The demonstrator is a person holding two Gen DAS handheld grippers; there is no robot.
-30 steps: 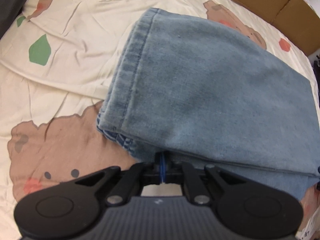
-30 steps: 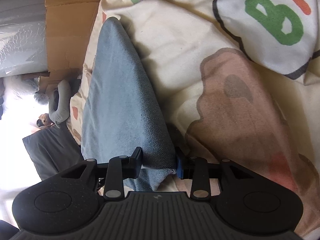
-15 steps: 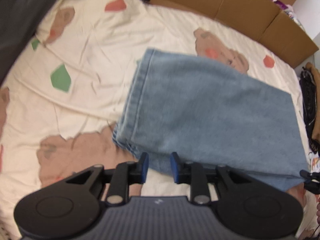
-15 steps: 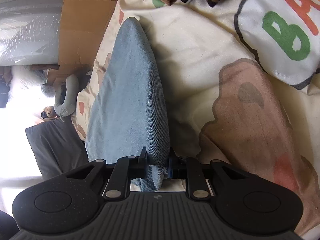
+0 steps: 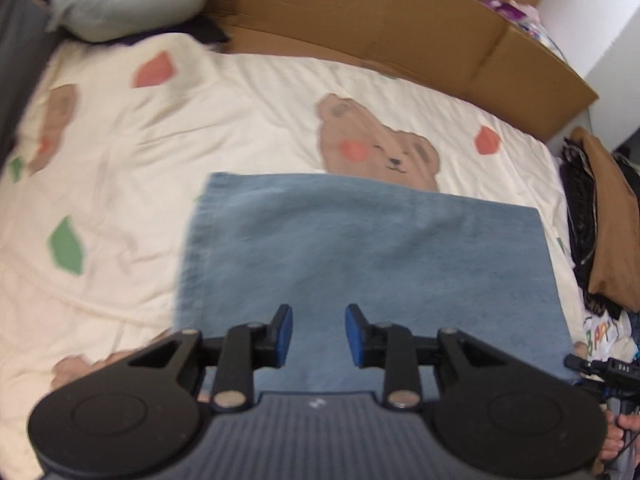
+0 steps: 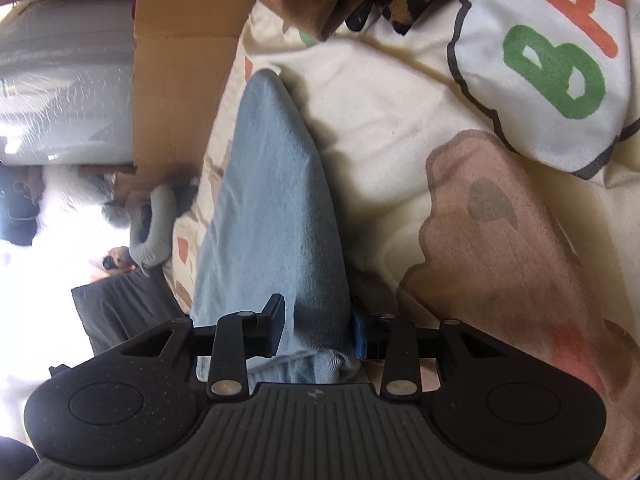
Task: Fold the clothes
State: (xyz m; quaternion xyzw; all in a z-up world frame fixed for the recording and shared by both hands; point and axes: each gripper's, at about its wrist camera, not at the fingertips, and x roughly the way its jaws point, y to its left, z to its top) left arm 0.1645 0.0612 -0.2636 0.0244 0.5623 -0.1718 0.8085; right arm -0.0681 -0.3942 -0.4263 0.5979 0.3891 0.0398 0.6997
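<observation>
Letting go is the main change: a second ago the left tool [image 5: 319,330] was pinched on the near edge of the folded jeans [image 5: 360,264], and now its jaws stand apart and are opening, with nothing between the blue pads, which hover above the denim without touching it. The view from that tool has also widened, taking in more of the bed [image 5: 248,100], the bear print and the cardboard [image 5: 380,28] along its far side, which suggests the tool has lifted away. The jeans lie flat on the bed as a neat blue rectangle, hem edge to the picture's left, a pile of dark and brown clothes [image 5: 600,220] just beside them at the right. The right tool [image 6: 318,330] sits low at the opposite end of the jeans, with the thick folded edge between its jaws; half a second ago it squeezed that edge tighter, and its jaws are now opening. Its left pad stands clear of the cloth, while the right pad lies against or behind the fold, so the grip looks released or nearly so. Judging from this, the fold has been laid down, and what remains is probably to free the right tool and either fold once more or move to the next garment.
</observation>
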